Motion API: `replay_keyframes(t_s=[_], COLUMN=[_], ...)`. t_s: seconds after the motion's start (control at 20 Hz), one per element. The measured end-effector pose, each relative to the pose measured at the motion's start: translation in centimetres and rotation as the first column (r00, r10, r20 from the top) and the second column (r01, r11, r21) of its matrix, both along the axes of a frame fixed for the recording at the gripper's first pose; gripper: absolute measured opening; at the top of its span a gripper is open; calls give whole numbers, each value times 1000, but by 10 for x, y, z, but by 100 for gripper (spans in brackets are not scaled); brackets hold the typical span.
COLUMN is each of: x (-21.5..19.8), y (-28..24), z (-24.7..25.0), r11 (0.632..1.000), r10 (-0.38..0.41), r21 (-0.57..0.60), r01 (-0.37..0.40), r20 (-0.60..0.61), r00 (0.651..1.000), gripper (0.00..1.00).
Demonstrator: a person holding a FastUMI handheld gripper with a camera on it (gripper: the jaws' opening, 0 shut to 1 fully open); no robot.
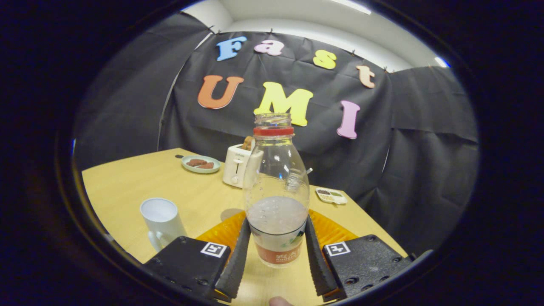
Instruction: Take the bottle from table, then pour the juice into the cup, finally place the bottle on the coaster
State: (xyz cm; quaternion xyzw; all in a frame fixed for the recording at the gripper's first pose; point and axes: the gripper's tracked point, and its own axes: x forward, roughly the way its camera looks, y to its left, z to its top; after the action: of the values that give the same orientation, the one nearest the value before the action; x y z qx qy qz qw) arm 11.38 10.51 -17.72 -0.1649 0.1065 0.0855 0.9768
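Two fingers (240,250) flank the lower body of the bottle (276,199), one on each side, and both appear to press against its labelled band, so the gripper (275,250) is clamped on it. It stands upright, uncapped, with a red ring below its open mouth and pale juice filling roughly its lower third. Whether its base rests on the table (127,187) or hangs just above cannot be told.

Just behind the bottle, showing on both sides of the fingers, lies the orange coaster (221,233); its ribbed surface reaches out to the left and right past the fingers. To the near left stands the white cup (161,221), empty, its handle turned toward the near side, clear of the coaster with a strip of bare wood between them.

Farther back, a white toaster (236,163) with a slice in its slot sits just left of the bottle's shoulder. A pale green plate (200,163) holding brown pieces lies beyond it to the far left, close to the table's back edge. A small divided dish (331,196) sits to the far right, near the table's right edge, which runs diagonally toward the near side. Open wood spreads widely on the left between cup, plate and the table's left edge.
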Motion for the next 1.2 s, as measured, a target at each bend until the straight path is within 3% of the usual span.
replay_keyframes(t_s=[0.15,0.25,0.4,0.6,0.9,1.2], x=[6,7,5,2,6,7], y=[2,-1,-1,10,11,11], z=[-10,-16,-23,-23,-28,-24], r11=[986,954,875,735,568,442], r10=[24,36,73,150,186,227], r21=[-167,-297,-481,-675,-822,-897], r01=[-25,-34,-54,-72,-43,-13], r20=[-6,1,21,58,77,98], r00=[1000,999,997,987,980,969], gripper=[69,70,70,70,70,70])
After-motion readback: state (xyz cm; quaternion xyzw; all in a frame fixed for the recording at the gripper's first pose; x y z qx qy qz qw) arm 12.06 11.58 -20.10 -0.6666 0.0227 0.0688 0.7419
